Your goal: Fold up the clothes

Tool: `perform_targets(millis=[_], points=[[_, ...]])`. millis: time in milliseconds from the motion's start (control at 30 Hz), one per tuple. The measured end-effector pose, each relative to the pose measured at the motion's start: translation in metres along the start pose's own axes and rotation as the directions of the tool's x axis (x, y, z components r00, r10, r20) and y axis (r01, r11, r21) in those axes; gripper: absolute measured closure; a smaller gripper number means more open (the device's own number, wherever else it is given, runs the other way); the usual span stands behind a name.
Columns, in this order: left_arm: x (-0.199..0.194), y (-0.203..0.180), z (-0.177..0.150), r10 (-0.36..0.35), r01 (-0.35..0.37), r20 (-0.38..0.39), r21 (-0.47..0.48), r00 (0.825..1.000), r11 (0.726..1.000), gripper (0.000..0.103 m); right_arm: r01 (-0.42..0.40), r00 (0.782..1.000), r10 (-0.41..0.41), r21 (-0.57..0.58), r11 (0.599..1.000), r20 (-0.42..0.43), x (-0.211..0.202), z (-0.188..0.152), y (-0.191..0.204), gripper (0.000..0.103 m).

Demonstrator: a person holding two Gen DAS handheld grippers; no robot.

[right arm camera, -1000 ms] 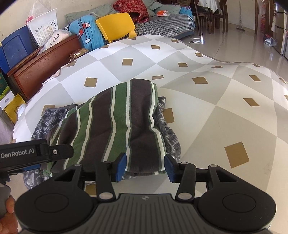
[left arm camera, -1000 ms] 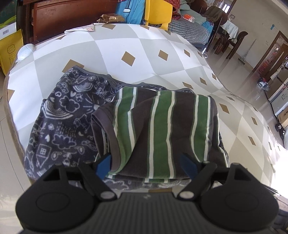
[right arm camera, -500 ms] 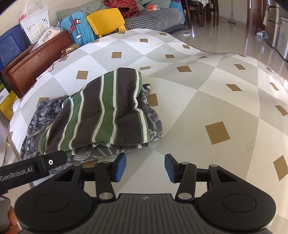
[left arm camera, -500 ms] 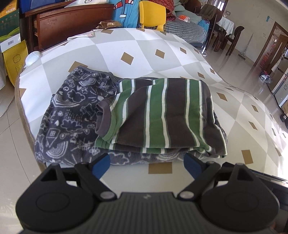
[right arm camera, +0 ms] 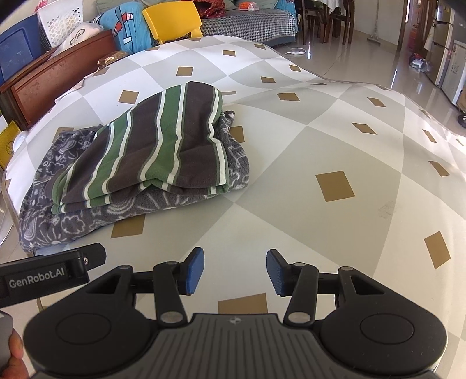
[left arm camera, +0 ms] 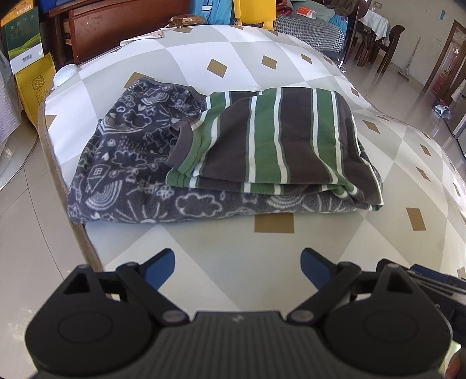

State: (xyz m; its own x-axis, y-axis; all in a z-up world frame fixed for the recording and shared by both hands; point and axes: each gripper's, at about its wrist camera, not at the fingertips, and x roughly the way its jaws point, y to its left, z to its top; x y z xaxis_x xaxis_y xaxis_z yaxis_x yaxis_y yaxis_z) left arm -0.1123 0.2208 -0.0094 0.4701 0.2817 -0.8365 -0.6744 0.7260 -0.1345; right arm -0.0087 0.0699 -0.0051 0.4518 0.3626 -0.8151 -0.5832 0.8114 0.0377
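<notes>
A folded green, brown and white striped garment [left arm camera: 279,140] [right arm camera: 163,145] lies on top of a folded dark grey garment with white doodle print [left arm camera: 128,163] [right arm camera: 58,221], near the table's left edge. My left gripper [left arm camera: 237,269] is open and empty, hovering over the table a short way in front of the stack. My right gripper [right arm camera: 235,271] is also open and empty, in front of and to the right of the stack. Neither gripper touches the clothes.
The table [left arm camera: 180,73] [right arm camera: 335,140] wears a grey-and-white diamond cloth with gold squares. Its left edge [left arm camera: 55,163] drops to tiled floor. A wooden cabinet [left arm camera: 116,32], yellow chair [right arm camera: 171,20] and sofa [right arm camera: 250,23] stand beyond. The other gripper's body [right arm camera: 43,277] shows at lower left.
Both grippers have pulled back toward me from the stack's near edge, so the stack looks smaller and more bare cloth shows. The folded clothes have stayed in place.
</notes>
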Motion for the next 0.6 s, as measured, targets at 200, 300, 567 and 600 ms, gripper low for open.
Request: perform_targets(millis=[200,300,567,600], points=[[-0.001,-0.001,-0.011,0.007,-0.007,-0.018,0.001,1.0,1.0,0.008,0.017,1.0,-0.018,-0.016,1.0,-0.015,-0.002,-0.013,0.001,0.056],[-0.003,-0.002,-0.014,0.011,-0.011,-0.017,0.003,1.0,1.0,0.007,0.015,0.999,-0.015,-0.014,1.0,-0.028,-0.004,-0.018,0.0,0.056],[-0.007,-0.004,-0.024,0.023,-0.023,-0.028,0.005,0.999,1.0,0.005,0.008,0.998,-0.008,0.0,1.0,-0.058,-0.009,-0.03,-0.003,0.056],[-0.008,-0.004,-0.025,0.027,-0.027,-0.029,0.007,0.999,1.0,0.004,0.007,0.998,-0.007,0.001,1.0,-0.062,-0.009,-0.031,-0.003,0.056]])
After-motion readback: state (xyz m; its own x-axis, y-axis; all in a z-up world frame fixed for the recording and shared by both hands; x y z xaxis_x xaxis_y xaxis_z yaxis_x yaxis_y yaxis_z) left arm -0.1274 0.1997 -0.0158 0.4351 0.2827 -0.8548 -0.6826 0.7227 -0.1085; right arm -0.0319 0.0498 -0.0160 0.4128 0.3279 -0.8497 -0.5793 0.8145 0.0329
